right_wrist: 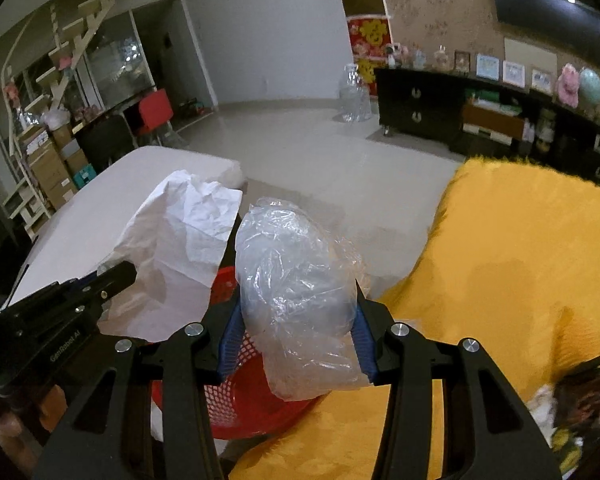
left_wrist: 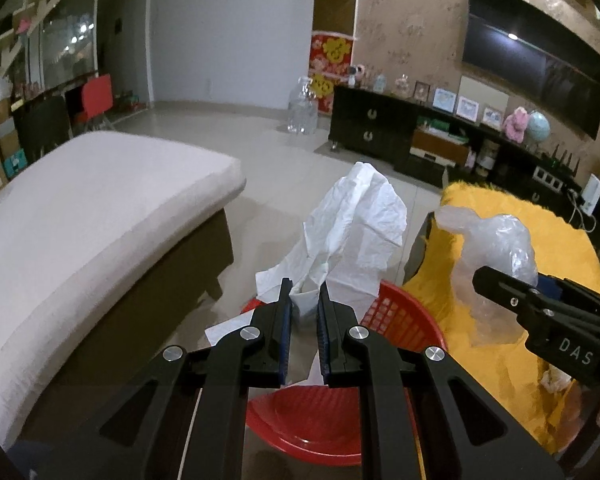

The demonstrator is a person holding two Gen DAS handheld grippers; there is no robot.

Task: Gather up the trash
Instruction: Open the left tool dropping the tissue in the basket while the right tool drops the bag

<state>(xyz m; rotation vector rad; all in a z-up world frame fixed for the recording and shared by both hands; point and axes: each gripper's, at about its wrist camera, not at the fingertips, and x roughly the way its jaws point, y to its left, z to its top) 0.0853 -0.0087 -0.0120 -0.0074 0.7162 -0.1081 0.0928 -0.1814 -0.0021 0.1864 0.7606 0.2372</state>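
Observation:
My left gripper (left_wrist: 305,294) is shut on a crumpled white tissue (left_wrist: 356,224) that stands up from its jaws, right above a red plastic basket (left_wrist: 300,420). My right gripper (right_wrist: 298,308) is shut on a scrunched clear plastic bag (right_wrist: 296,292), held over the same red basket (right_wrist: 240,412). In the left wrist view the right gripper (left_wrist: 480,280) comes in from the right with the bag (left_wrist: 496,248). In the right wrist view the left gripper (right_wrist: 120,276) shows at the left with the tissue (right_wrist: 184,240).
A yellow furry cloth (left_wrist: 500,360) covers the surface to the right of the basket. A white cushioned bench (left_wrist: 80,220) stands to the left. Across the tiled floor stand a dark low cabinet (left_wrist: 380,128), a wall television (left_wrist: 540,60) and a large clear bottle (left_wrist: 302,112).

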